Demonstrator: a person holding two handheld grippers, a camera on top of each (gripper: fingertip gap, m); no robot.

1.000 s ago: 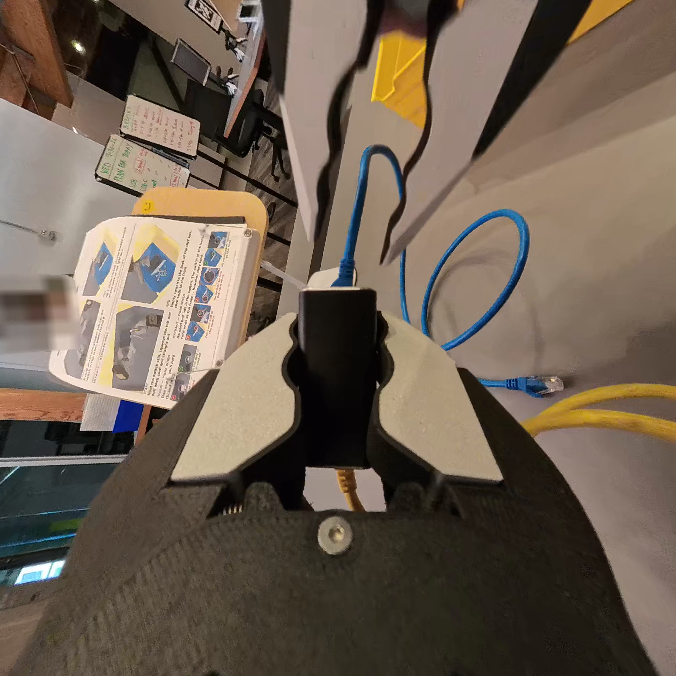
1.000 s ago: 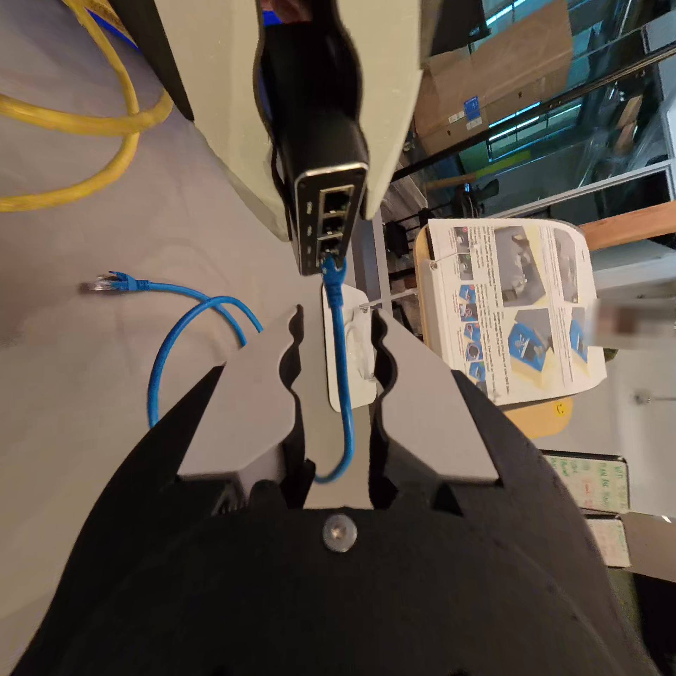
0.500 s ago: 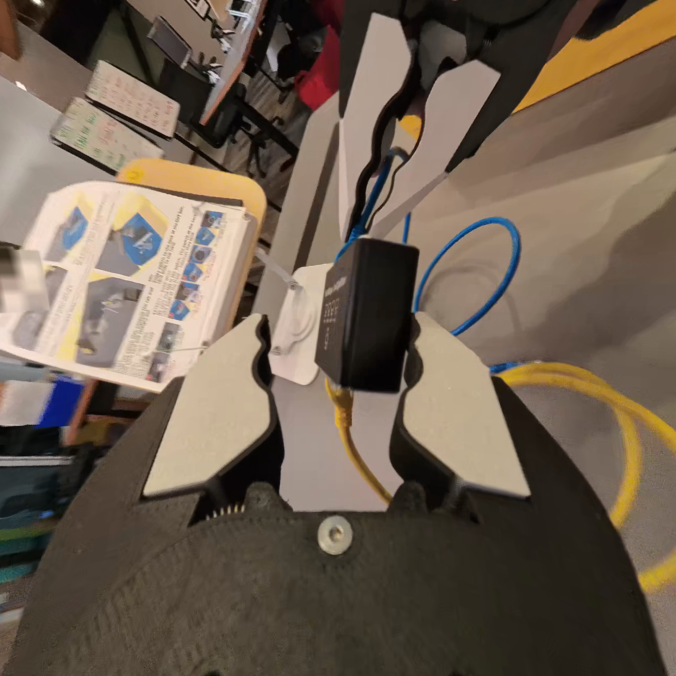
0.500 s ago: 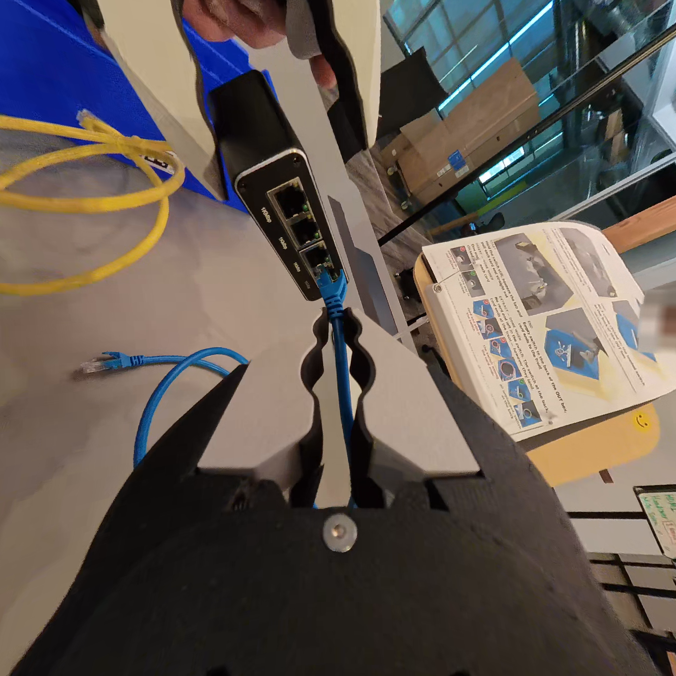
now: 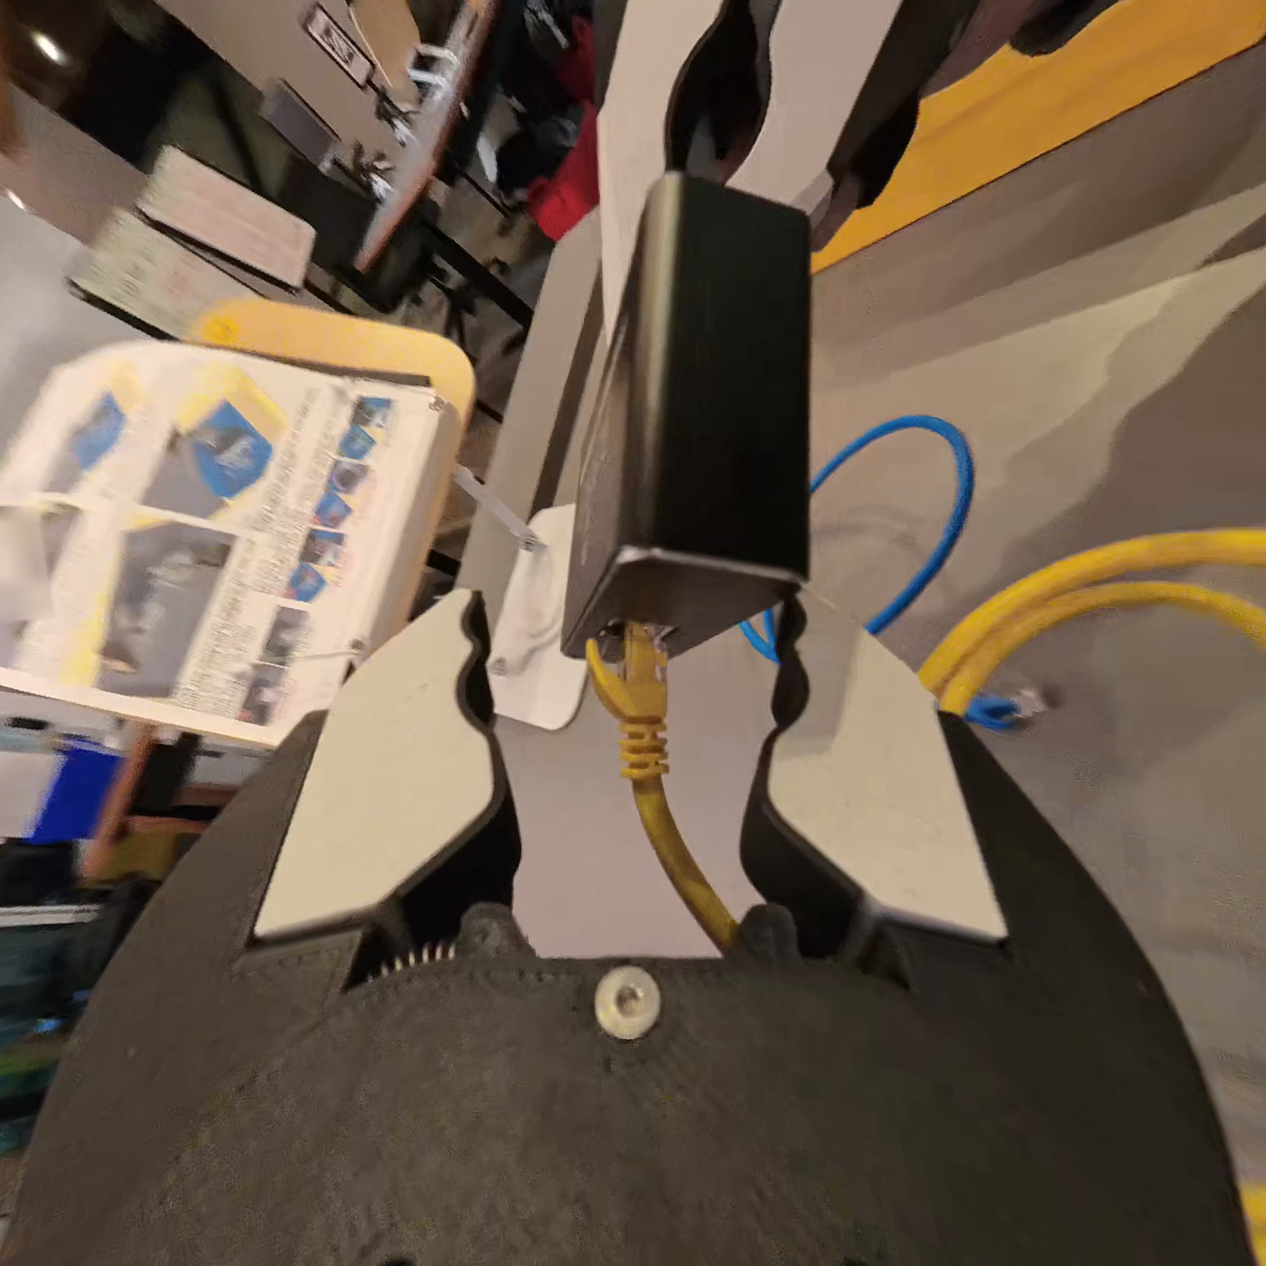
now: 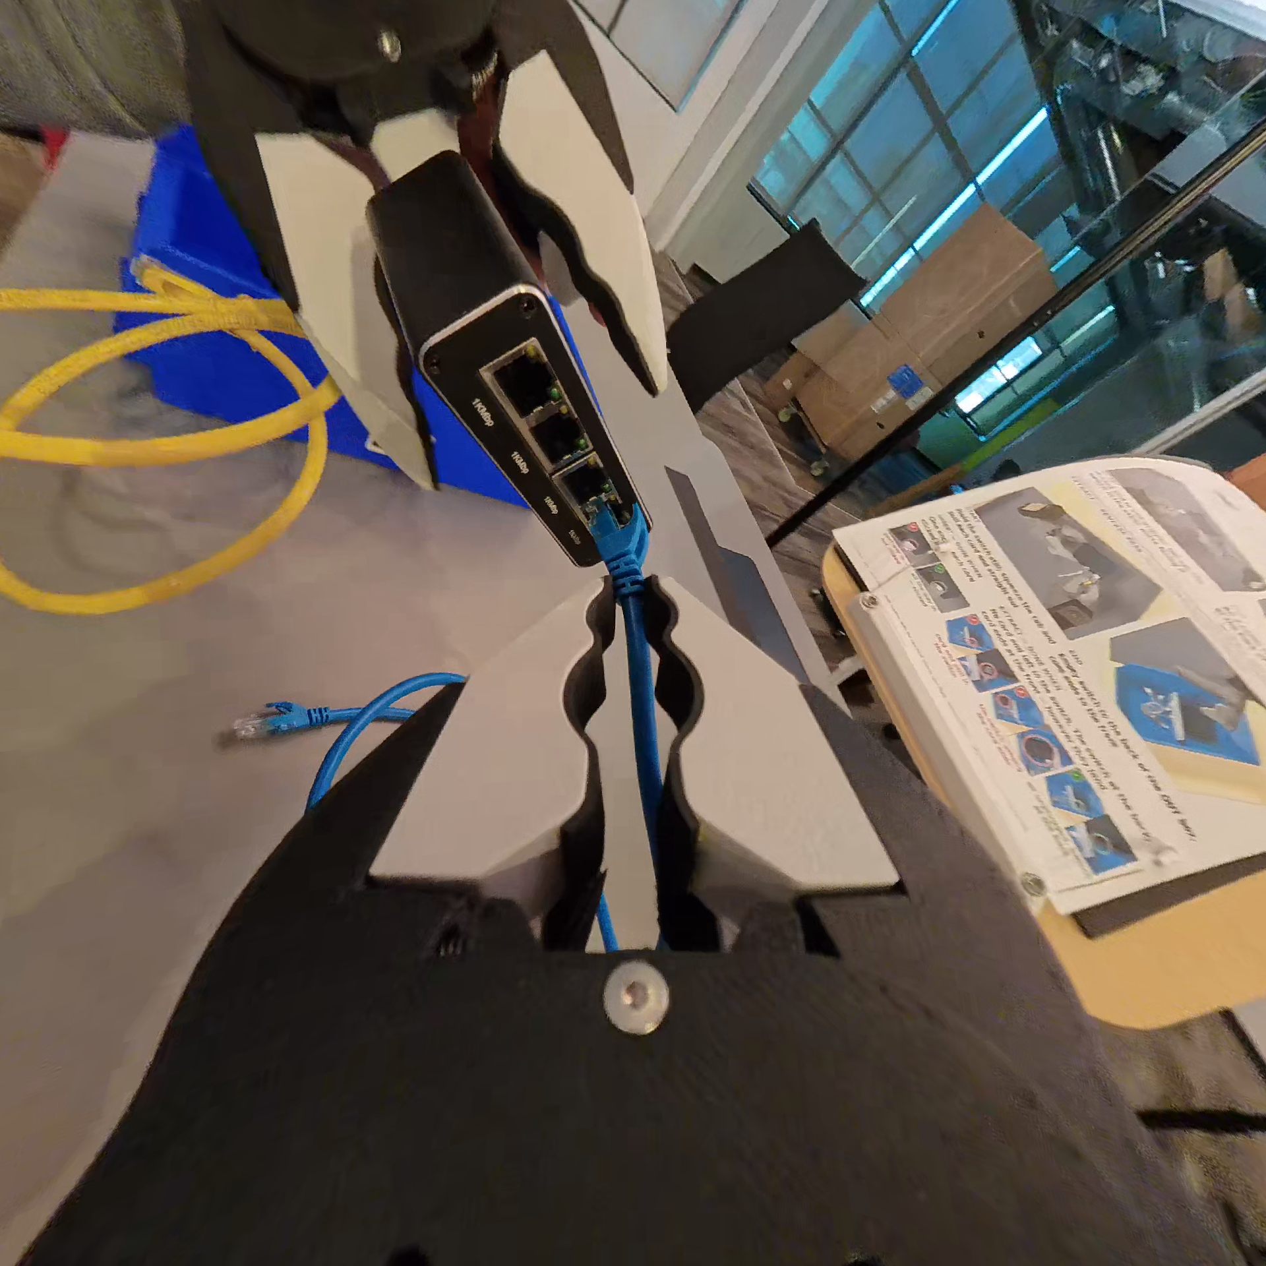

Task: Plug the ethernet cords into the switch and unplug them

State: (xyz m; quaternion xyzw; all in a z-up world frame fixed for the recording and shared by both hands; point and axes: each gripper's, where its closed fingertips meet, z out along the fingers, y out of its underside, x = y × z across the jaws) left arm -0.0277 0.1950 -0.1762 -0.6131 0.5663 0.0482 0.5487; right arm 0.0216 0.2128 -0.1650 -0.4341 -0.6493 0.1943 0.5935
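A: The right hand-held gripper (image 6: 627,603) pinches the blue cord (image 6: 644,719) just behind its plug, seated in the end port of the switch (image 6: 520,383) ahead.

B: And the left hand-held gripper (image 5: 630,616) gapes, gripping nothing; the switch hangs beyond it. I'd brace the switch, then pull the cord straight.

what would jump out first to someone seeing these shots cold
The black switch hangs in mid-air above the grey table, a blue cord plugged into its lowest port and running back between the narrowly parted fingers of the right gripper. From the left gripper, which is open, a yellow cord enters the switch's near end. A yellow cable loop lies beside a blue bin.
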